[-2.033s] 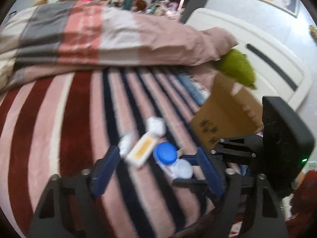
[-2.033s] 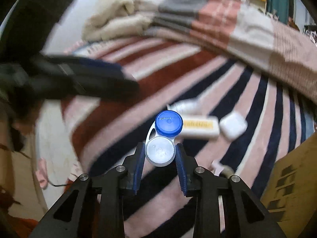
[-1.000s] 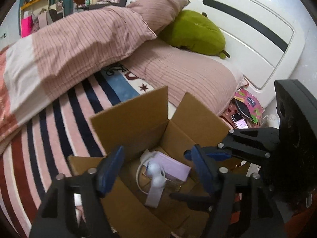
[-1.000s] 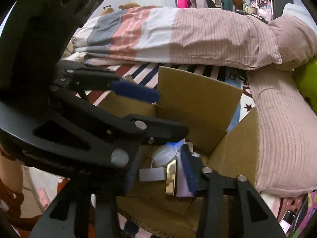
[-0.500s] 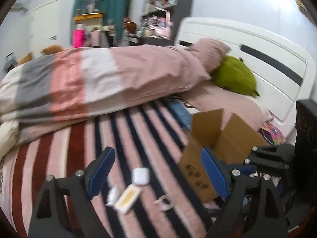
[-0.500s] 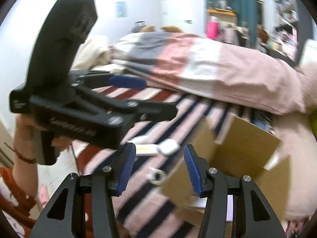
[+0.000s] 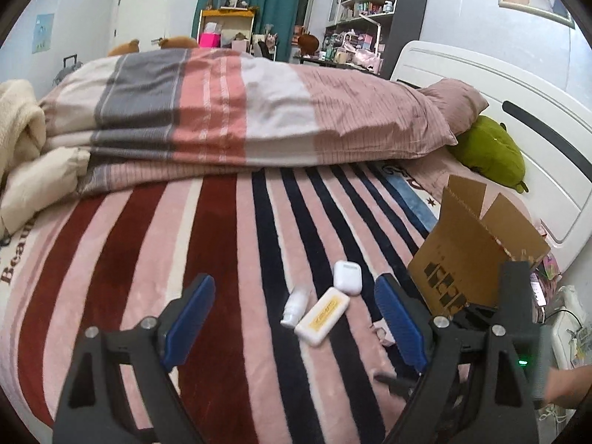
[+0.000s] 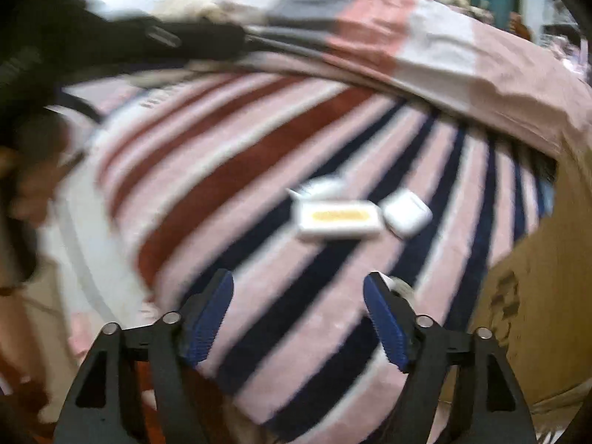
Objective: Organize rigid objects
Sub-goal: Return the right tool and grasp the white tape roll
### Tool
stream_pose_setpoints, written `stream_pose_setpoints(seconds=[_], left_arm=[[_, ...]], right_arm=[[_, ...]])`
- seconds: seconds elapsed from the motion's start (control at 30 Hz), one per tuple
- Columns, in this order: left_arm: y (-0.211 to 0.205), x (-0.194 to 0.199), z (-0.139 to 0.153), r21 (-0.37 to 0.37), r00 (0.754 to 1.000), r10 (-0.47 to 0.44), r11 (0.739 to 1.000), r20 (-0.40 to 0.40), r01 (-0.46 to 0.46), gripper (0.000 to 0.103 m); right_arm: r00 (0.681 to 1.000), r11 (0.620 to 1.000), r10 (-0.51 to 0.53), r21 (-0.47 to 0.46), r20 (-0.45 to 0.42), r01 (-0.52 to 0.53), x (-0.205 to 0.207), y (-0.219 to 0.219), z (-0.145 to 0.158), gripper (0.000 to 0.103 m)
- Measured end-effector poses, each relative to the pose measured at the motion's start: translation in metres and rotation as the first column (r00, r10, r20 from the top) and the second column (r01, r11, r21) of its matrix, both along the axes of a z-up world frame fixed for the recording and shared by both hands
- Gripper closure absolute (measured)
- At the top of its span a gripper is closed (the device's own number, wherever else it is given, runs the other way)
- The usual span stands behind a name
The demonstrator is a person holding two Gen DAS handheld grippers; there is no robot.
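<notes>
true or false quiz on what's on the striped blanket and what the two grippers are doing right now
1. The left gripper is open and holds nothing. True.
2. The right gripper is clamped on a blue-capped case. False: it is open and empty.
3. The white earbud case lies on the striped blanket, outside the cardboard box. True.
4. The white and yellow flat case is already in the box. False: it lies on the blanket beside a small white bottle.
5. The cardboard box sits to the left of the loose items in the left wrist view. False: it is to their right.
</notes>
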State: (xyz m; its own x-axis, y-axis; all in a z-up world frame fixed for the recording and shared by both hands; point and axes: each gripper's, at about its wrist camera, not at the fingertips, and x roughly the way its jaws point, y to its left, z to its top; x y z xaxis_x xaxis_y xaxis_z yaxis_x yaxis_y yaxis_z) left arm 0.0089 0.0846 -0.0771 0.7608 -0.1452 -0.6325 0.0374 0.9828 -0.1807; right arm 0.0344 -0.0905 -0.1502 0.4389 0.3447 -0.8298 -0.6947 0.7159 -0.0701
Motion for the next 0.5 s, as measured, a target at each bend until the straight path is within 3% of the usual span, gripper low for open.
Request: stream_pose_setpoints(seconds=[0.17, 0.3, 0.33, 0.4, 0.5], left_arm=[[-0.003, 0.001, -0.008, 0.023, 1.0, 0.001, 1.0, -0.009, -0.001, 0.017], [-0.007, 0.004, -0.011, 0.021, 1.0, -0.007, 1.0, -0.018, 0.008, 0.017], [-0.008, 0.004, -0.011, 0.023, 1.0, -0.008, 1.0, -0.019, 0.008, 0.017], [-0.009, 0.005, -0.011, 0.021, 1.0, -0.013, 1.0, -0.022, 0.013, 0.017], [-0.014, 0.006, -0.009, 0.029, 1.0, -0.018, 0.999, -0.024, 0.019, 0.017]], right_arm=[[0.987, 0.985, -0.161, -0.064, 0.028, 0.163, 0.024, -0.021, -0.034, 0.032], [0.984, 0.983, -0.175, -0.052, 0.018, 0.176, 0.031, -0.027, -0.042, 0.033], [0.984, 0.983, -0.177, -0.05, 0.021, 0.178, 0.031, -0.028, -0.043, 0.037], [0.985, 0.984, -0.173, -0.038, 0.028, 0.174, 0.026, -0.029, -0.042, 0.064], [0.989, 0.989, -0.143, -0.027, 0.038, 0.144, 0.025, -0.022, -0.041, 0.064]])
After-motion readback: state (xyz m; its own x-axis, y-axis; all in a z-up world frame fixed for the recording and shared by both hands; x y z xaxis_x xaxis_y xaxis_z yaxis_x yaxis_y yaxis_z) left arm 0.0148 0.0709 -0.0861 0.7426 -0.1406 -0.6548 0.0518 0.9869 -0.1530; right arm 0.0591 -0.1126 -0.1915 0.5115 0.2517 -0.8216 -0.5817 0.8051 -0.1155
